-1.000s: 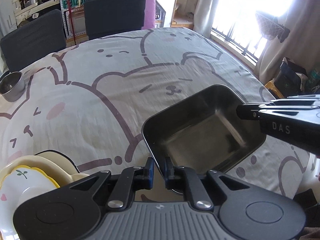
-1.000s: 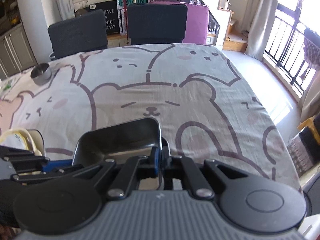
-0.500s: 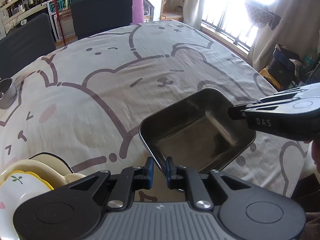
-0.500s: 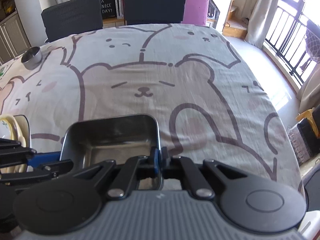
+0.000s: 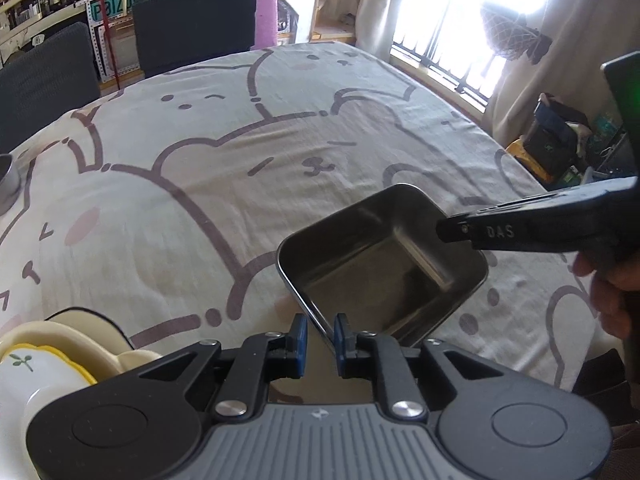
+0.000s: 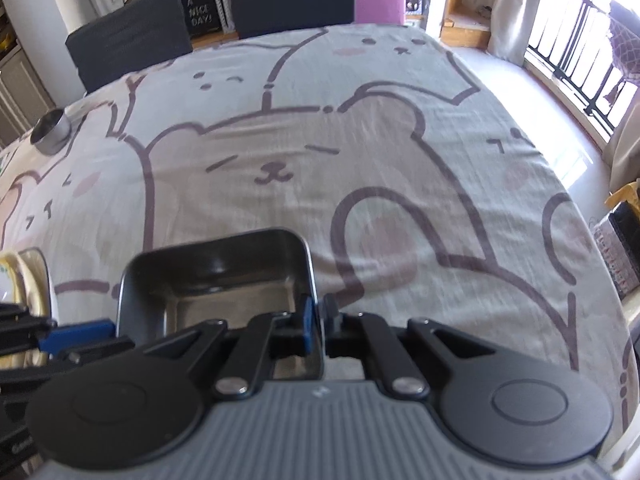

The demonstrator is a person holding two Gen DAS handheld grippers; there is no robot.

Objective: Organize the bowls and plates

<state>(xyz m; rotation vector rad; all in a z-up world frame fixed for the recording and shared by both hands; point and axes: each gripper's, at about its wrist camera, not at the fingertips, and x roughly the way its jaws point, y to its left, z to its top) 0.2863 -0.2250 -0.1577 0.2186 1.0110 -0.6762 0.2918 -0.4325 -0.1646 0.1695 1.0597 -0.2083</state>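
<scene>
A dark square metal tray (image 5: pixel 384 264) sits low over the bear-print tablecloth near the front edge; I cannot tell if it rests on the cloth. My left gripper (image 5: pixel 320 336) straddles its near rim, and the blue pads stand a little apart from the metal, so it is open. My right gripper (image 6: pixel 319 320) is shut on the tray's (image 6: pixel 224 276) right rim. In the left wrist view that right gripper (image 5: pixel 452 230) reaches in from the right. In the right wrist view the left gripper's blue pad (image 6: pixel 80 334) shows at the tray's left side.
A stack of cream plates with a yellow-edged dish (image 5: pixel 60 344) stands at the front left. A small steel bowl (image 6: pixel 52 132) sits at the far left of the table. Two dark chairs (image 5: pixel 192 20) line the far side. A person's hand (image 5: pixel 612 292) holds the right gripper.
The left gripper's pads have spread apart and no longer pinch the tray's rim. The right gripper has come lower with the tray still in it.
</scene>
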